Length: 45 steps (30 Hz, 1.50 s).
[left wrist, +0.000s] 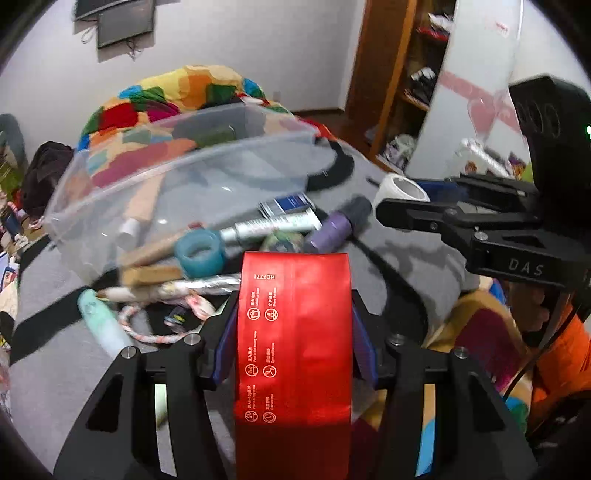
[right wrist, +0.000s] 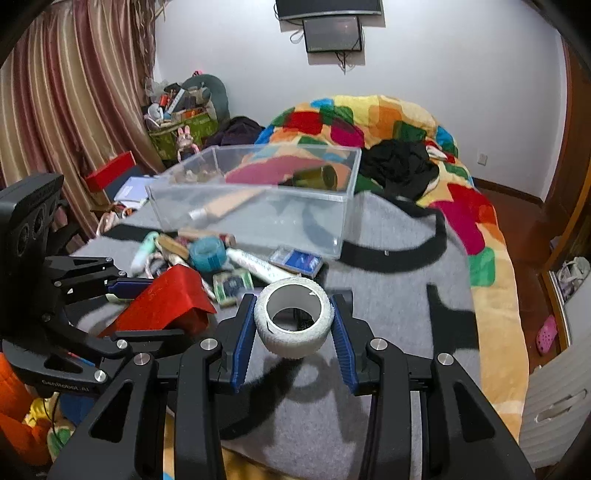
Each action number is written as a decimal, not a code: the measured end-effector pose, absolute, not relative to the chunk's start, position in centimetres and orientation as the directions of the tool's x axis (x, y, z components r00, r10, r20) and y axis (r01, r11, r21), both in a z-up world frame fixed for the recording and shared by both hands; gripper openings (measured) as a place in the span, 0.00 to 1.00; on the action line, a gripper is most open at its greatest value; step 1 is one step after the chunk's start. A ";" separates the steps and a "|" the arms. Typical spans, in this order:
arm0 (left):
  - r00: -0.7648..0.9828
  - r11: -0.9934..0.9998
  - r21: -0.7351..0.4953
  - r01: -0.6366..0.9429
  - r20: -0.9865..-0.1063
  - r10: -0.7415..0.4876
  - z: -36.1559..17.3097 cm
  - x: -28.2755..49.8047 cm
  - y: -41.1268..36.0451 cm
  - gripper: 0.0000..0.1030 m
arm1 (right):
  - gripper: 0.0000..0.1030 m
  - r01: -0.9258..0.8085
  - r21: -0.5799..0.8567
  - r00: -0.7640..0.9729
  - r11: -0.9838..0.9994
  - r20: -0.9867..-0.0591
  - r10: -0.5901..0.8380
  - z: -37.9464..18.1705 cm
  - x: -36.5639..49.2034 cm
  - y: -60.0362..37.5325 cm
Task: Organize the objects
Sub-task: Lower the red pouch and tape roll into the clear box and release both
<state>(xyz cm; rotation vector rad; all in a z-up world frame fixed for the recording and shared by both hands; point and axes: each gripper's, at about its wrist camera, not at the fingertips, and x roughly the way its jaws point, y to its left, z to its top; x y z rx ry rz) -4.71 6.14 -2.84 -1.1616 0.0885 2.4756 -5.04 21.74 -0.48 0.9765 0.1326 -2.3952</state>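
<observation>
On the left, the left gripper [left wrist: 295, 332] pinches a red packet [left wrist: 293, 354] between its blue pads, above the grey blanket [right wrist: 388, 288]. Beyond lies a clutter of tubes and a teal roll [right wrist: 207, 253], beside the clear plastic box [right wrist: 258, 195]. On the right, the right gripper [right wrist: 294, 325] clamps a white tape roll [right wrist: 294, 317].

I saw striped curtain [right wrist: 55, 92] hanging left, two dark screens [right wrist: 330, 22] on white wall [right wrist: 443, 74], patchwork quilt [right wrist: 369, 118] covering bed, wooden shelf [left wrist: 399, 74].
</observation>
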 end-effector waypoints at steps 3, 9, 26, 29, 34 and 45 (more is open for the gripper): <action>-0.615 -0.929 -0.127 -0.347 -0.717 0.328 -1.2 -4.9 4.7 0.52 | 0.35 0.529 0.109 -0.602 -0.842 -0.651 -0.462 0.7 -5.4 21.2; -0.711 -0.963 -0.131 -0.237 -0.652 0.264 2.1 -6.1 1.5 0.52 | 0.35 0.539 0.098 -0.622 -0.837 -0.624 -0.473 2.3 -6.8 19.4; -0.755 -0.990 -0.131 -0.049 -0.644 0.123 3.4 -12.1 -3.1 0.52 | 0.35 0.512 0.094 -0.647 -0.854 -0.612 -0.455 3.8 -12.7 14.9; -0.749 -0.990 -0.134 -0.054 -0.650 0.129 3.3 -13.0 -3.4 0.45 | 0.35 0.505 0.095 -0.639 -0.858 -0.627 -0.446 3.3 -13.8 14.1; -0.720 -0.990 -0.131 -0.043 -0.683 0.122 2.3 -14.2 -3.8 0.39 | 0.35 0.491 0.117 -0.605 -0.863 -0.668 -0.434 2.0 -16.1 13.2; -0.722 -0.995 -0.083 -0.063 -0.684 0.103 1.6 -9.9 -3.2 0.67 | 0.35 0.489 0.118 -0.589 -0.864 -0.686 -0.427 1.0 -16.8 13.3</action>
